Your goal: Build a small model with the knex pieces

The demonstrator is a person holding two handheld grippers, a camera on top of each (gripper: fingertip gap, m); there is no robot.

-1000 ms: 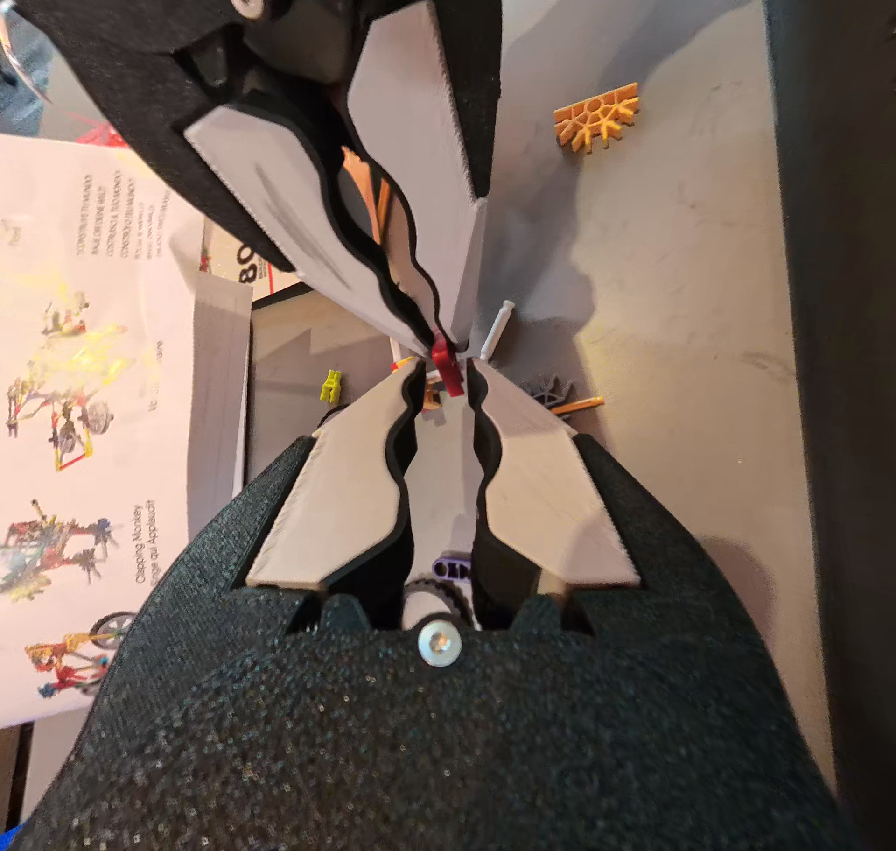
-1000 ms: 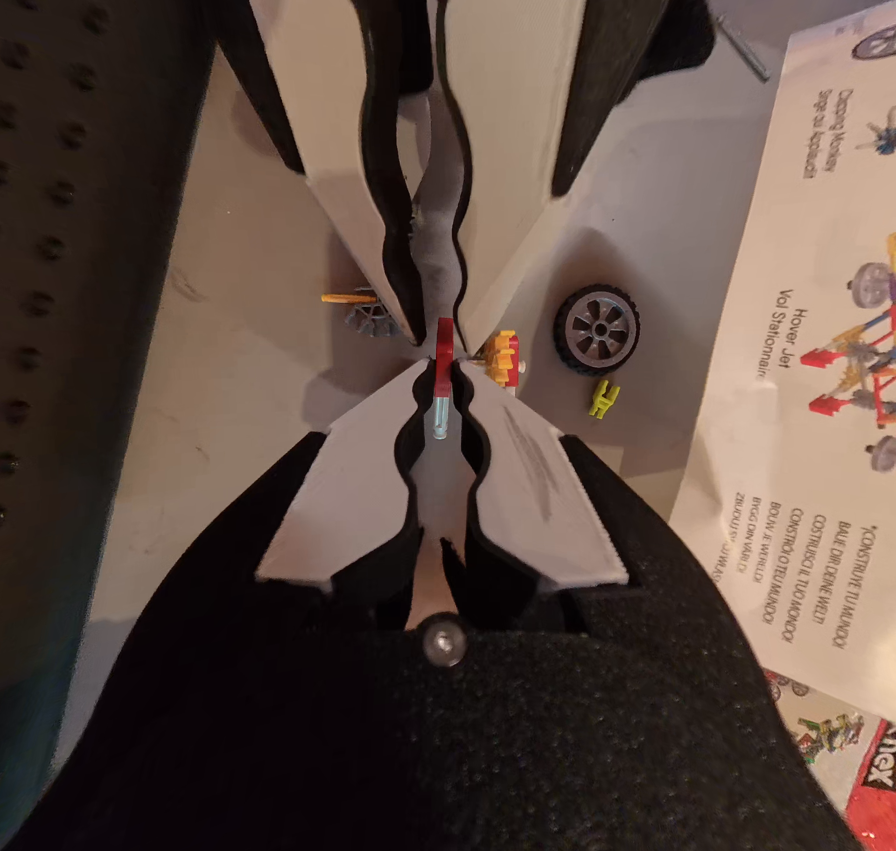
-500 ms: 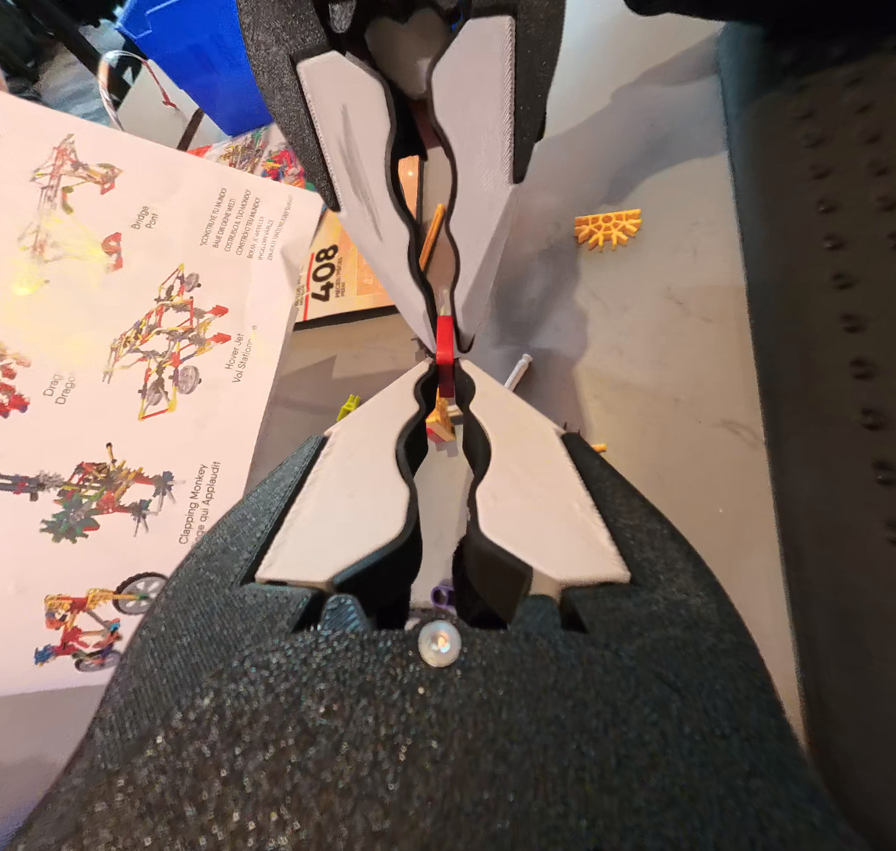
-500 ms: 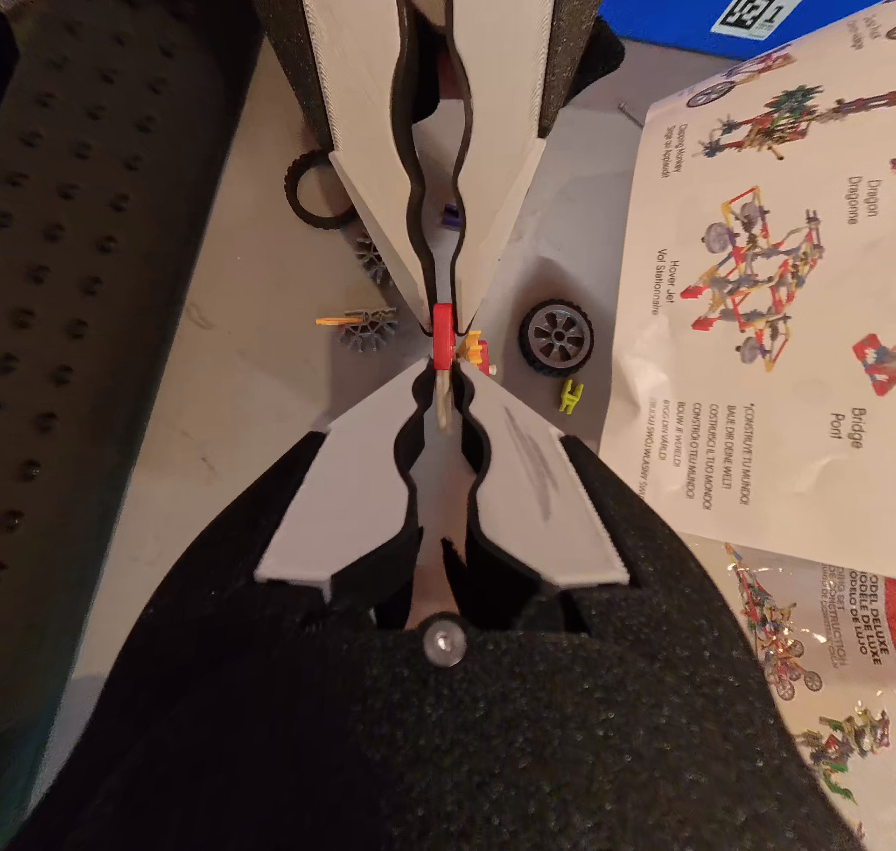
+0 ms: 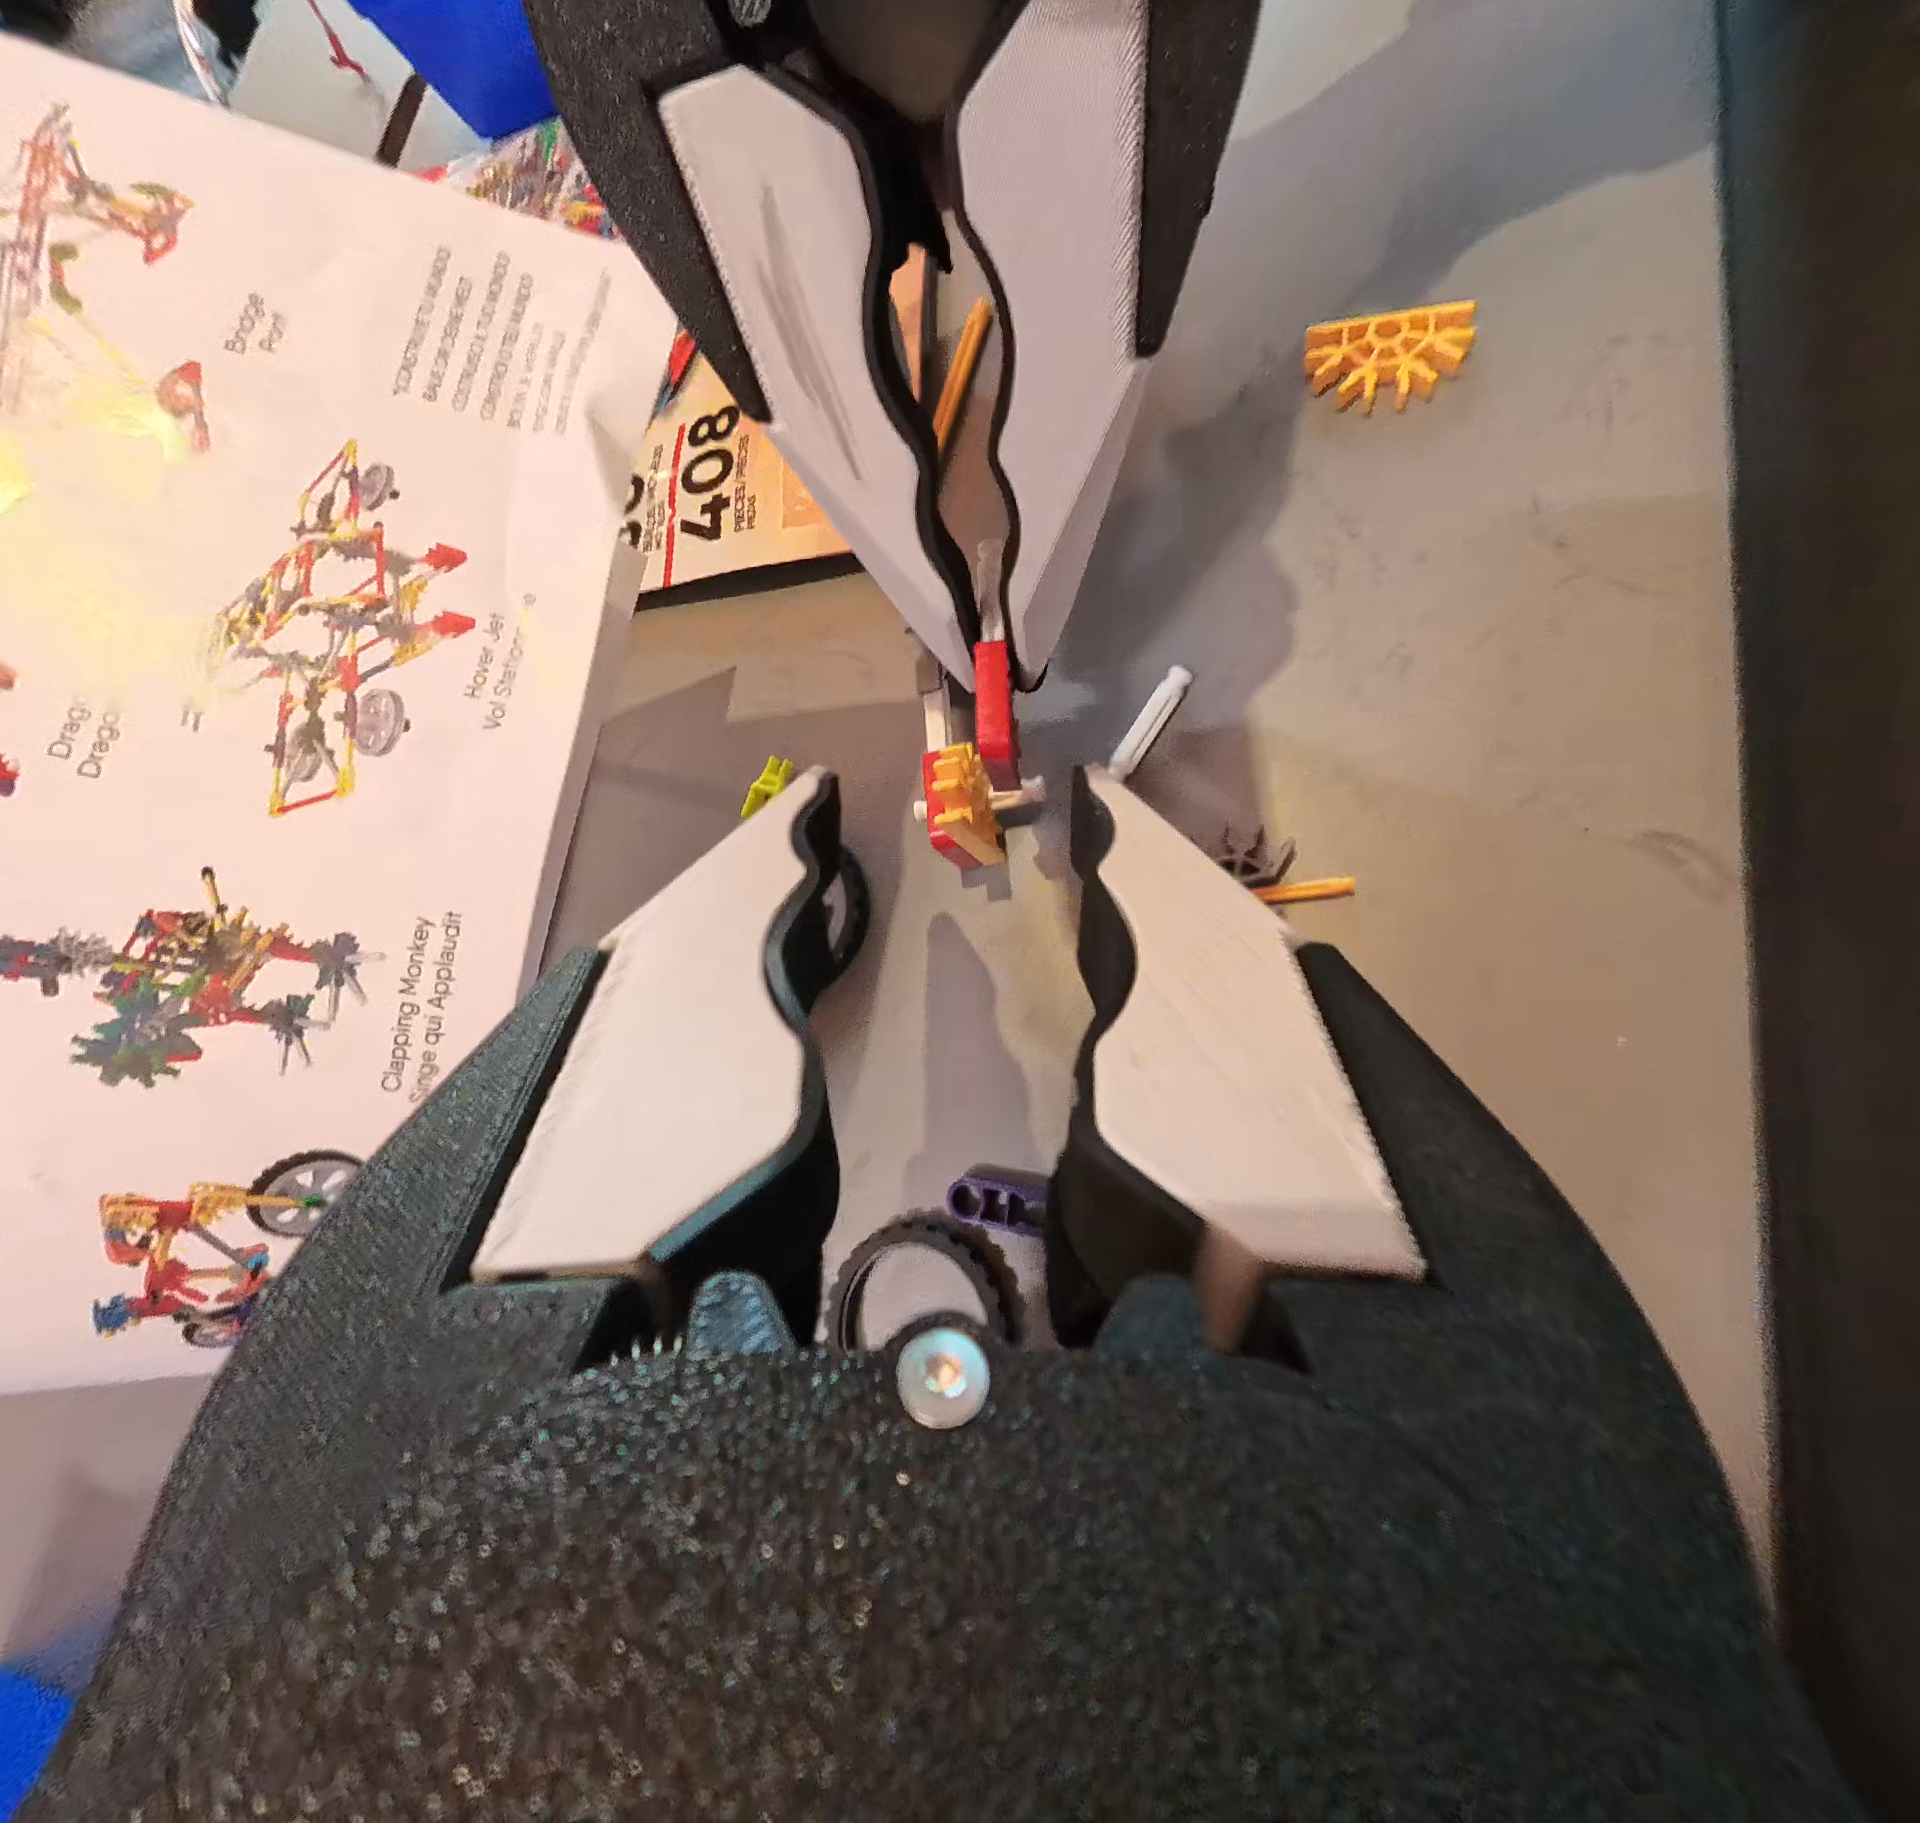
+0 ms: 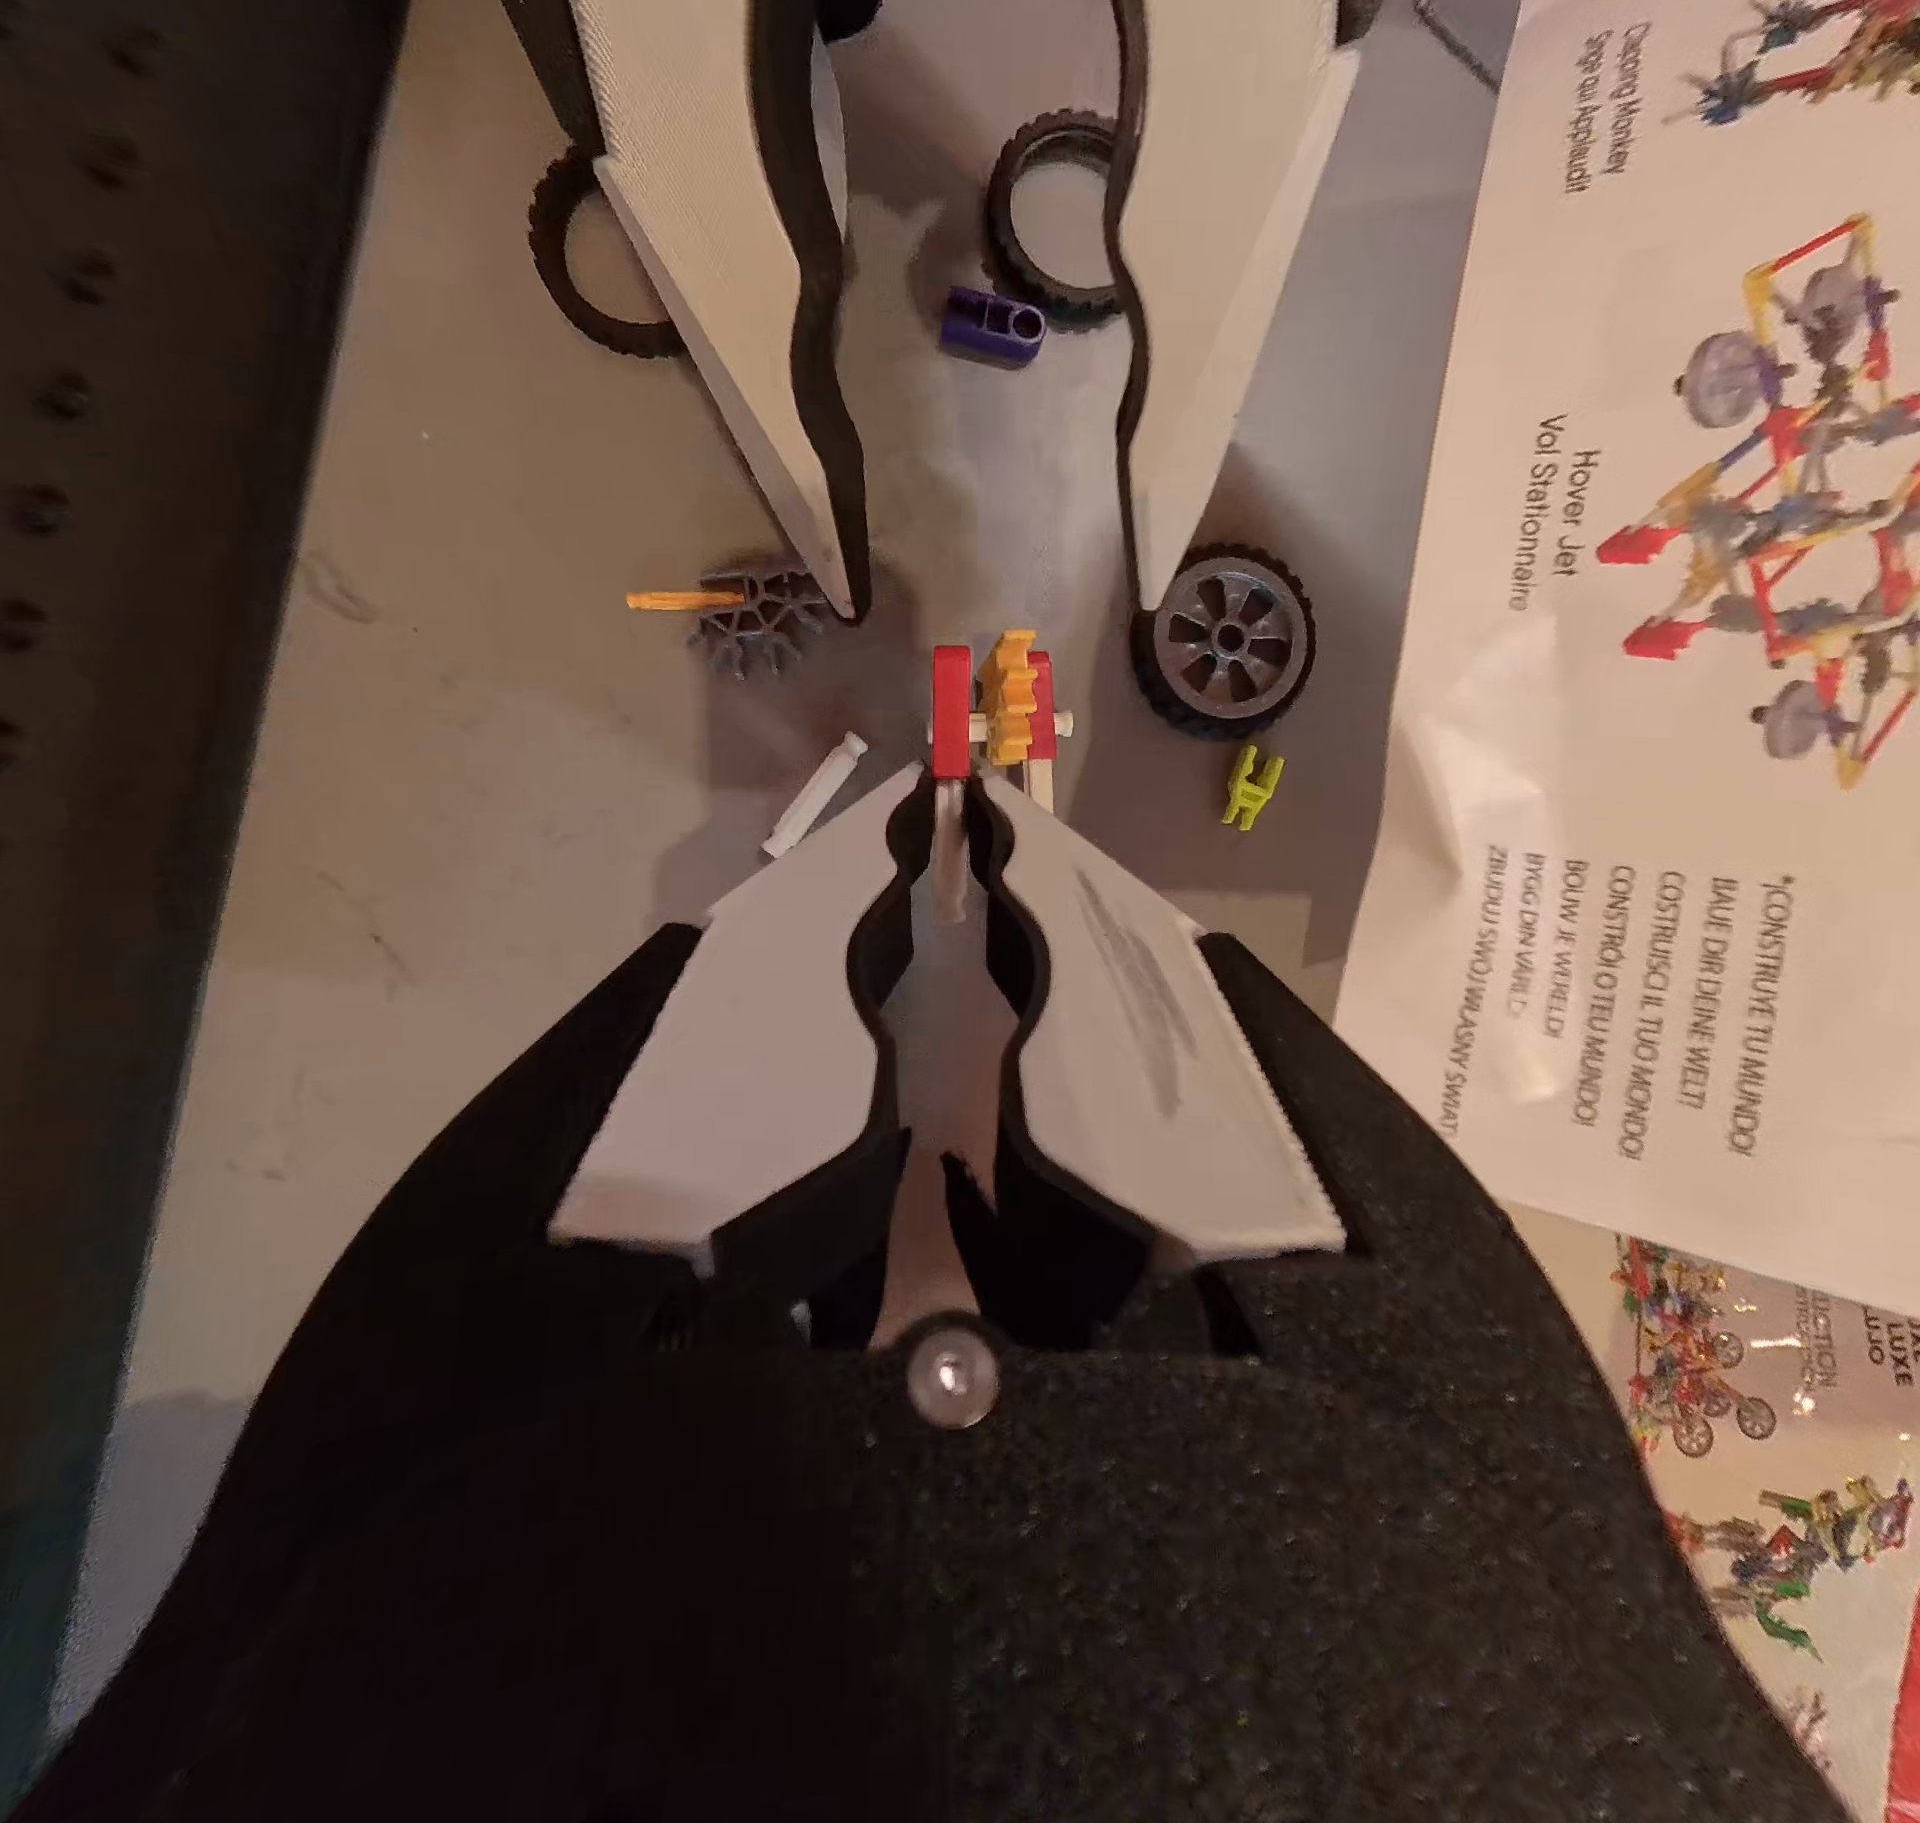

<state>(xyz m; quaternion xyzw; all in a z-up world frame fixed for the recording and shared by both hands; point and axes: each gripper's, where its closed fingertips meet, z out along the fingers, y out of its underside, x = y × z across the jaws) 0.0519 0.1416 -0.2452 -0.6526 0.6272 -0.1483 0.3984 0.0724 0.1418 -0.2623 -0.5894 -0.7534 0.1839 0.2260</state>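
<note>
A small assembly of a red connector, a yellow connector and white rods hangs just above the grey table. My right gripper is shut on the white rod behind the red connector. In the left wrist view it comes in from the top with the assembly below its tips. My left gripper is open, with a finger on each side of the assembly and not touching it. It also shows at the top of the right wrist view.
Loose on the table are a grey wheel, two black tyres, a purple connector, a grey connector with an orange rod, a white rod, a yellow-green clip and an orange connector. An instruction sheet lies on one side, a black mat on the other. My left and right fingertips are right by each other.
My left gripper has opened and let go of the red connector. My right gripper stays shut on the rod and still holds the assembly. The two grippers have drawn slightly apart.
</note>
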